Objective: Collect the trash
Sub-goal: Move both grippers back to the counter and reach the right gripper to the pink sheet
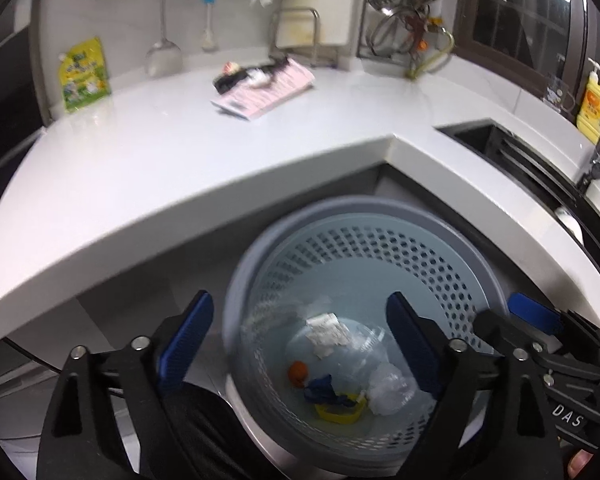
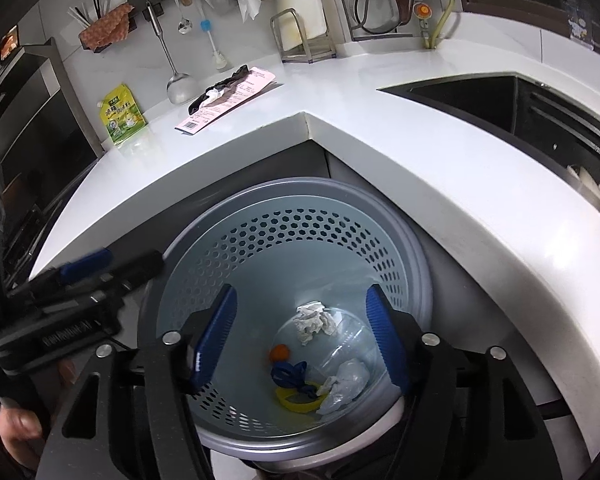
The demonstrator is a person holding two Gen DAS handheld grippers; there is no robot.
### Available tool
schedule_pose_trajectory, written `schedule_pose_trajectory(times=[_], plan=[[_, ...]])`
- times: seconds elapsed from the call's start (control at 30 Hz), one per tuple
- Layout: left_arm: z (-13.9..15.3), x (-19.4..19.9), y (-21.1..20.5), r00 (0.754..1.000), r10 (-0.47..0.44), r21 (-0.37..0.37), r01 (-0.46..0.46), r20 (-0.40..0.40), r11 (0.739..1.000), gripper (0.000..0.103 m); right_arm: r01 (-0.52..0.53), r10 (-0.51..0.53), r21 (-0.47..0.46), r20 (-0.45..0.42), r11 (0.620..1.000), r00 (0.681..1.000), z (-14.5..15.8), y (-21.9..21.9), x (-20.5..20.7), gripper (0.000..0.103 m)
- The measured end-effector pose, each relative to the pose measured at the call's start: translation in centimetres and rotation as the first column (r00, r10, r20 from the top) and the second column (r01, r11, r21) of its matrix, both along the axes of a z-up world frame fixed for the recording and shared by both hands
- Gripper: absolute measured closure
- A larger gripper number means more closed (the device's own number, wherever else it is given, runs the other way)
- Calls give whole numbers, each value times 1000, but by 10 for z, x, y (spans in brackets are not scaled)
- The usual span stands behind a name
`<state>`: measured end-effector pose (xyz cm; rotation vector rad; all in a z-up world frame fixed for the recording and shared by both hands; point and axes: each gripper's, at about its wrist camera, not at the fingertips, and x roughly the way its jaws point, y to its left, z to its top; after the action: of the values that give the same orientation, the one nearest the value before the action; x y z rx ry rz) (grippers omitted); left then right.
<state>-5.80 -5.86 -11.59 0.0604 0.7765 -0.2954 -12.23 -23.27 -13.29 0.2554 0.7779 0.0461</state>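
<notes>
The trash sits at the bottom of my grey perforated bin [image 2: 284,240], in the lower middle of both views: a crumpled white paper wad [image 2: 314,322], a clear plastic cup [image 2: 348,344] lying on its side, a small orange ball [image 2: 280,353], a scrap of blue ribbon [image 2: 290,374], a yellow ring-shaped piece [image 2: 296,400] and a crinkled clear wrapper [image 2: 348,380], all lying close together. My left gripper [image 1: 300,344] hangs over the bin's mouth with its blue pads spread wide and nothing between them; my right gripper [image 2: 302,340] does the same, its pads somewhat less far apart and also empty. In the right wrist view the left gripper reaches in from the left edge, just beside the bin's rim. The bin stands on the floor, tucked into the inner corner of a white L-shaped counter [image 2: 380,140] that wraps around its upper side. More litter lies on that counter in the upper middle: a pink printed slip [image 2: 228,108] with a dark wrapper [image 2: 220,88] on top of it. A green pouch [image 2: 122,118] leans against the tiled wall at the upper left, and a dark sink [image 2: 480,96] opens at the upper right. The counter between its front edge and the slip is bare.
</notes>
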Motion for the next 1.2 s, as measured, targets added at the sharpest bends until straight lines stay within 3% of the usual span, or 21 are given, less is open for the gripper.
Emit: schedule_pose_trajectory(times=[0.13, 0.4, 0.67, 0.87, 1.2], plan=[[9, -3, 7, 997, 22, 16, -23, 68, 1000, 7, 11, -11, -8, 10, 1000, 1000, 2, -1, -2, 33], [19, 5, 23, 994, 43, 13, -44, 99, 999, 7, 32, -30, -61, 33, 998, 999, 11, 3, 1, 27], [37, 19, 50, 989, 76, -31, -72, 126, 997, 6, 26, -25, -51, 20, 998, 999, 17, 11, 21, 27], [54, 41, 71, 985, 104, -48, -98, 138, 994, 6, 18, -17, -78, 10, 997, 1000, 28, 22, 48, 27], [74, 95, 120, 970, 185, -74, -175, 160, 982, 6, -17, 21, -99, 41, 995, 999, 59, 57, 128, 27]])
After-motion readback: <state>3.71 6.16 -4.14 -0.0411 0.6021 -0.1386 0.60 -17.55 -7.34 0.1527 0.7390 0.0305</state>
